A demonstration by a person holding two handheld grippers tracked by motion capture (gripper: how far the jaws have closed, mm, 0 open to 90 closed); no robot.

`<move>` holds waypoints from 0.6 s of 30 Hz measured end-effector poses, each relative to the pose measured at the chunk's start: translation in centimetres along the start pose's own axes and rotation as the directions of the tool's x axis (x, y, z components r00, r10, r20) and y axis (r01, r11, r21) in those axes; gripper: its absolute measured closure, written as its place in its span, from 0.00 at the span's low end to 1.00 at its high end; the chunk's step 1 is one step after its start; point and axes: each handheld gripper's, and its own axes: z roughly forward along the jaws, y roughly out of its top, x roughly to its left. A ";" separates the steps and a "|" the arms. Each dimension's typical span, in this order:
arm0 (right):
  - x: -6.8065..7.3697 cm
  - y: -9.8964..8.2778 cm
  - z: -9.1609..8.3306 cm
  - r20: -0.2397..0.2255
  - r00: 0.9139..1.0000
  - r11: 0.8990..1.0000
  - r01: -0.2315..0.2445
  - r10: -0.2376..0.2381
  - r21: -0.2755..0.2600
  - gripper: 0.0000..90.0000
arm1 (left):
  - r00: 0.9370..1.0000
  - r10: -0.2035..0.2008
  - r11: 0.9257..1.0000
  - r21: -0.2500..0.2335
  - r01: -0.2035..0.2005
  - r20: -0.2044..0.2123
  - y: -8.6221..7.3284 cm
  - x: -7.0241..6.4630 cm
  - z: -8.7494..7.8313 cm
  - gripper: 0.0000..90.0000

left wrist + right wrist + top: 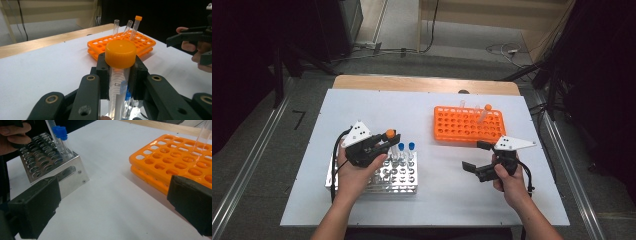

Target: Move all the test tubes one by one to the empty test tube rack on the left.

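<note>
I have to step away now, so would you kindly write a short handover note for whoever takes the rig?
Left gripper: shut on the orange-capped tube, held above the metal rack.
Right gripper: open, empty, between the two racks.
Orange rack: holds one orange-capped tube and two uncapped ones at its far side.
Metal rack: two blue-capped tubes remain.
Left to do, probably: carry the held tube to the orange rack, then the blue ones.

Orange-capped clear tube [120,72], orange rack [468,124], blue-capped tubes [406,150], silver rack [394,179], white table [377,110].
</note>
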 end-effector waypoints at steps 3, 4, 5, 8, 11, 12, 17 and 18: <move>0.0 0.0 0.0 0.002 1.000 1.000 0.000 0.000 0.002 0.00 | 1.000 0.003 1.000 0.025 -0.002 -0.008 -0.2 0.1 0.2 0.83; 0.0 0.0 0.0 0.002 1.000 1.000 0.000 0.000 0.002 0.00 | 1.000 0.006 0.999 0.035 -0.005 -0.013 -0.2 0.1 0.3 0.83; 0.0 0.0 0.0 0.001 1.000 1.000 0.000 0.000 0.002 0.00 | 1.000 0.007 0.999 0.043 -0.006 -0.017 -0.3 0.1 0.3 0.83; -0.1 0.0 0.0 0.002 1.000 1.000 0.002 -0.002 -0.001 0.00 | 1.000 0.017 0.998 0.066 -0.016 -0.014 -0.4 0.0 0.5 0.82; -0.1 -0.1 0.0 0.001 1.000 1.000 -0.002 0.002 0.000 0.00 | 1.000 0.011 0.997 0.077 -0.011 -0.010 -0.4 0.1 0.6 0.82; -0.1 -0.1 0.0 0.001 1.000 1.000 -0.003 0.003 0.002 0.00 | 1.000 0.006 0.997 0.078 -0.005 -0.010 -0.4 0.1 0.5 0.82; -0.2 0.0 0.1 0.002 1.000 1.000 -0.001 0.001 -0.001 0.00 | 1.000 0.003 0.997 0.082 -0.003 0.004 -0.5 0.3 0.2 0.79; -0.2 0.0 0.1 0.002 1.000 1.000 -0.001 0.001 -0.002 0.00 | 1.000 0.009 0.997 0.083 -0.009 0.009 -0.5 0.2 0.1 0.78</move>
